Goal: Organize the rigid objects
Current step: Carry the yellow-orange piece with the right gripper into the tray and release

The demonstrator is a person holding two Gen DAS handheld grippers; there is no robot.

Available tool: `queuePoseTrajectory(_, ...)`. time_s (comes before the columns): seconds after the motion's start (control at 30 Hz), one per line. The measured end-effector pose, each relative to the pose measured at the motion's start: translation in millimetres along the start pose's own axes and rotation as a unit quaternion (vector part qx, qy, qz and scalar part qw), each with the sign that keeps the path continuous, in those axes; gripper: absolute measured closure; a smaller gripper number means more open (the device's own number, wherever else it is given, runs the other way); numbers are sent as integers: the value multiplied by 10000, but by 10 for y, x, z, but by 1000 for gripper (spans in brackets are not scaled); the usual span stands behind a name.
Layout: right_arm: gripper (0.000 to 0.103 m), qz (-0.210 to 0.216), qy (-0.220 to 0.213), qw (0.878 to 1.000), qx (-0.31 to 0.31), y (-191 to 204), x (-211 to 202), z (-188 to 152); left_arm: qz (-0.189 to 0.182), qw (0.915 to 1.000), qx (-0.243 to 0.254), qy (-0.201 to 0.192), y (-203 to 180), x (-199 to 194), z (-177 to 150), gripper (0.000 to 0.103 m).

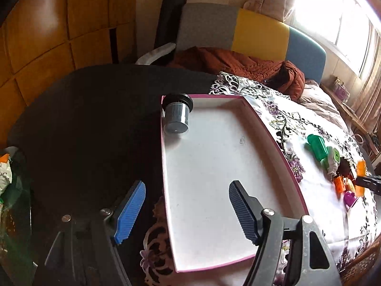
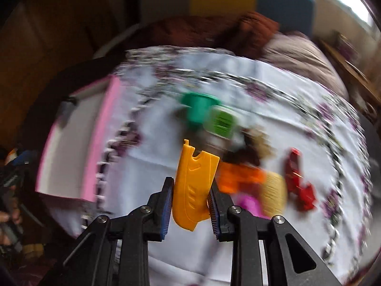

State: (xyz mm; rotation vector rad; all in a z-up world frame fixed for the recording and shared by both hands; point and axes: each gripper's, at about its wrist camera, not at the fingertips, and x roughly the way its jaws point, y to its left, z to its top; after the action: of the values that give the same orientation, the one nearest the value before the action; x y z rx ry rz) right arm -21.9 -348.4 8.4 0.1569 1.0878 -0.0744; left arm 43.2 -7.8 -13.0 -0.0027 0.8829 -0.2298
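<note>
A round table wears a white floral cloth (image 1: 316,205), purple blooms printed across it. On the cloth sits a shallow white tray with a pink rim (image 1: 273,143), and in its far left corner a dark lidded jar (image 1: 176,116) lies tipped on its side, touching the wall. The left gripper (image 1: 185,212) hangs over the tray's near end with its blue-padded fingers spread wide, nothing between them.

Off to the right of the tray, a heap of small toys rests on the cloth: a green cup-like piece (image 2: 198,109), a lime block (image 2: 222,122) just beside it, an orange piece (image 2: 240,177), a red one (image 2: 298,181) further right. That view is smeared, so their shapes are hard to make out.

The right gripper (image 2: 190,202) pinches a yellow plastic piece (image 2: 194,186) between its pads, above the cloth and near the heap.
</note>
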Motion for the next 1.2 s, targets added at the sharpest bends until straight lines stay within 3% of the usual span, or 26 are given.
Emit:
queuePoseTrajectory(0.23, 75, 961, 59, 9912, -905, 1239, 374, 306, 98, 9999, -53, -2, 99, -29, -37, 30)
queuePoseTrajectory(0.37, 75, 1308, 162, 9846, -1150, 1659, 598, 398, 135, 9998, -163, 52, 185, -21, -70, 30)
queuePoseTrajectory(0.6, 75, 1643, 520, 9763, -1310, 2110, 960, 559, 305, 9983, -479, 138, 443, -10, -130, 30)
queuePoseTrajectory(0.87, 74, 1665, 761, 9741, -1327, 2610, 1431, 742, 301, 9945, -969, 249, 731, 41, -185, 30)
queuePoseTrajectory(1.0, 67, 1771, 756, 9743, -1168, 2644, 1545, 748, 271, 9947, -955, 255, 743, 59, -214, 30)
queuePoseTrajectory(1.2, 50, 1852, 394, 9756, -1109, 2505, 1328, 702, 174, 9939, -1033, 337, 732, 110, -238, 30)
